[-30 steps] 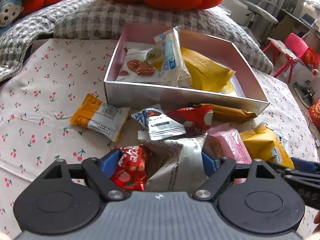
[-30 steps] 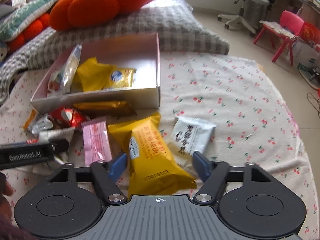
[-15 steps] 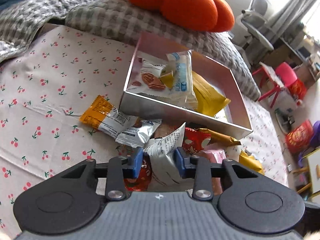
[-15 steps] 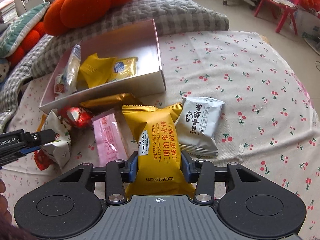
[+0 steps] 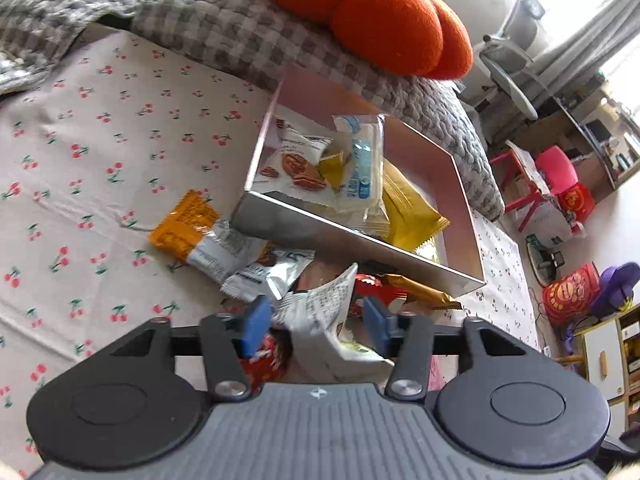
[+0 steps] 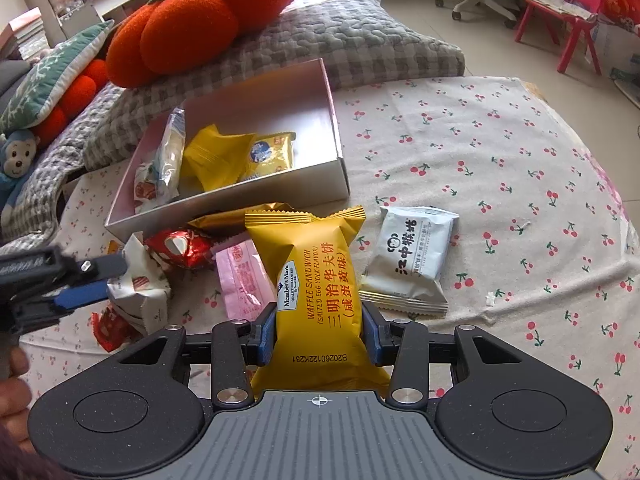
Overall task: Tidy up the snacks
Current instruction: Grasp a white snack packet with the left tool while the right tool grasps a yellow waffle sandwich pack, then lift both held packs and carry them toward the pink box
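Note:
A silver open box lies on the cherry-print cloth and holds several snack packets. In front of it lies a heap of loose snacks. My left gripper hangs over that heap with a crumpled white printed packet between its blue pads. Its jaws are opening, and both pads stand clear of the packet. The right wrist view shows this gripper from the side, against the same white packet. My right gripper is shut on a yellow waffle sandwich packet, which points toward the box.
Loose on the cloth lie an orange-and-silver packet, a red packet, a pink packet, a gold bar and a white panda packet. An orange pumpkin cushion and a grey checked pillow lie behind the box.
The left jaws closed on the white packet, then spread apart again while the hand rolled. The right jaws closed on the yellow packet and now keep hold of it.

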`<action>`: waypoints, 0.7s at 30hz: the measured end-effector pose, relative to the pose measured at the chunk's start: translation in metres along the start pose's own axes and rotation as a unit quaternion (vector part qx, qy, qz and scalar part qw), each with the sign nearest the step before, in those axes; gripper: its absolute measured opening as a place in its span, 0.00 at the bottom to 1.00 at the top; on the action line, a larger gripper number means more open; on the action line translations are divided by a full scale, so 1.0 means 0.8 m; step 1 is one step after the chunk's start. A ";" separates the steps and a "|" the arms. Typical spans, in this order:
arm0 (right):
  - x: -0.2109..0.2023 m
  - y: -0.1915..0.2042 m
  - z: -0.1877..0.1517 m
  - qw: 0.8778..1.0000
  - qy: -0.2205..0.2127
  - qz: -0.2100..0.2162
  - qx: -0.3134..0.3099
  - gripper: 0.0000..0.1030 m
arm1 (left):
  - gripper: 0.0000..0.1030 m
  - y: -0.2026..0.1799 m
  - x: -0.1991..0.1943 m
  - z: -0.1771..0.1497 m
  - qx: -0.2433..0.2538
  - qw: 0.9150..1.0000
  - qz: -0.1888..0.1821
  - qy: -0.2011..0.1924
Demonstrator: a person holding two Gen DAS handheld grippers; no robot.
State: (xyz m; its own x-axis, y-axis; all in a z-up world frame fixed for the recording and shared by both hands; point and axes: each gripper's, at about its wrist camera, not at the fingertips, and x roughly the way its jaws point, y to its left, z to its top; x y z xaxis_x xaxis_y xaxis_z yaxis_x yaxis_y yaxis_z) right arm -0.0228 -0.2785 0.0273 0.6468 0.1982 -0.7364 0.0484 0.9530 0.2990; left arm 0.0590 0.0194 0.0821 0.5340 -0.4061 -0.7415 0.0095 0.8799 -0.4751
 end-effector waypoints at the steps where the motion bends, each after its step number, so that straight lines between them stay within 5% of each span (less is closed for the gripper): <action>1: 0.000 0.000 0.000 1.000 0.000 0.000 -0.001 0.40 | 0.50 -0.004 0.006 -0.002 0.012 1.000 0.004 0.003; 6: -0.001 -0.004 0.001 1.000 -0.001 0.004 0.008 0.40 | 0.59 -0.042 0.030 -0.024 0.121 0.991 0.062 0.008; 11: -0.006 -0.007 0.001 1.000 -0.005 0.008 0.014 0.40 | 0.46 -0.063 0.035 -0.043 0.184 0.980 0.078 0.021; 15: -0.014 -0.015 0.002 0.999 -0.012 0.016 0.030 0.40 | 0.44 -0.080 0.011 -0.046 0.212 0.976 0.043 0.007; 21: -0.020 -0.021 0.004 0.999 -0.018 0.024 0.039 0.40 | 0.45 -0.059 -0.020 -0.030 0.147 0.988 -0.044 0.005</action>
State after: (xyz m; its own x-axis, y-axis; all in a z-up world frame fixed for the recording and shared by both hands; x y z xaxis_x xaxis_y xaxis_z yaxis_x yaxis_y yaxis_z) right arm -0.0316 -0.2983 0.0360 0.6767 0.2338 -0.6981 0.0752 0.9213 0.3815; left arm 0.0294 -0.0212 0.1049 0.5121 -0.4850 -0.7089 0.3018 0.8743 -0.3802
